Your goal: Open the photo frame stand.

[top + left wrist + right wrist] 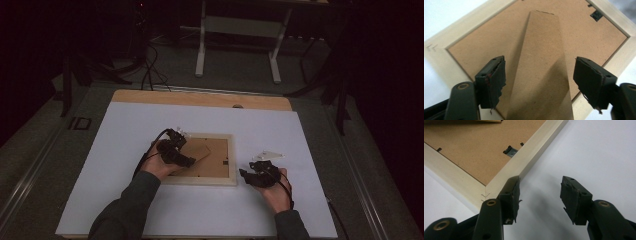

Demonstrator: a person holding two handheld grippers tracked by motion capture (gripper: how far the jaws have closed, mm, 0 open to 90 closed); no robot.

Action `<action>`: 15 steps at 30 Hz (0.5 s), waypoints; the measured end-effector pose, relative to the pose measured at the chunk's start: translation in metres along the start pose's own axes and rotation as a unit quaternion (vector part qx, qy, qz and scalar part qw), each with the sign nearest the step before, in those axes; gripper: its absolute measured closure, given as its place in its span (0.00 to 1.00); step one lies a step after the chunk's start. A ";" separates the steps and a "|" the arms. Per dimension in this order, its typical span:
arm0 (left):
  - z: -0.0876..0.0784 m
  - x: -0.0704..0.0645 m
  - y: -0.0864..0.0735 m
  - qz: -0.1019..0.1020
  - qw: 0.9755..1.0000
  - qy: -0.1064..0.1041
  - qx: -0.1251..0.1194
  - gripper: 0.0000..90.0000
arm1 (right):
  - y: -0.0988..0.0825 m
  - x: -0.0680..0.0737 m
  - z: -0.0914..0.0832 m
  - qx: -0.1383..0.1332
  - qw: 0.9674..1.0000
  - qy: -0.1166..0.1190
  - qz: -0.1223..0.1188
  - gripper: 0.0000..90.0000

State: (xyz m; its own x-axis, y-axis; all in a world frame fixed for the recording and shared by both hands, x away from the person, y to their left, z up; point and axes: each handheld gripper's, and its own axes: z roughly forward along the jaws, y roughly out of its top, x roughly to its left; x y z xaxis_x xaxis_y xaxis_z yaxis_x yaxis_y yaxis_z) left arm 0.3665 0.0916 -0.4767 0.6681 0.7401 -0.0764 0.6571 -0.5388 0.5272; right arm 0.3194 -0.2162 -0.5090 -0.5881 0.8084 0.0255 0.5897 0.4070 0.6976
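Fingers of the left gripper stand wide apart, astride the tapered stand flap without pressing it; nothing is clamped. Fingers of the right gripper are likewise apart over bare white table sheet, one tip just beside the frame's corner. Subject item: a picture frame, lying face down at the table's centre. Its border is pale, cream-coloured wood with a stapled mitre joint at the corner. Its back is a brown fibreboard panel, held by small dark metal turn clips. Left gripper sits at 9 o'clock of the frame, right gripper at 4 o'clock.
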 end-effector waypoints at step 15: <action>0.015 -0.001 0.005 0.003 1.000 -0.002 0.028 0.39 | 0.000 0.001 0.001 0.000 1.000 0.005 0.001 0.54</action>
State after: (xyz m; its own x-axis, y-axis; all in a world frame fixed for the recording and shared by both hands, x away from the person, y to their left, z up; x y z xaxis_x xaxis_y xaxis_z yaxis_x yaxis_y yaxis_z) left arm 0.3743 0.0823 -0.4872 0.6735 0.7353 -0.0756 0.6711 -0.5655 0.4794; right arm 0.3193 -0.2149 -0.5100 -0.5931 0.8044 0.0346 0.5905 0.4054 0.6978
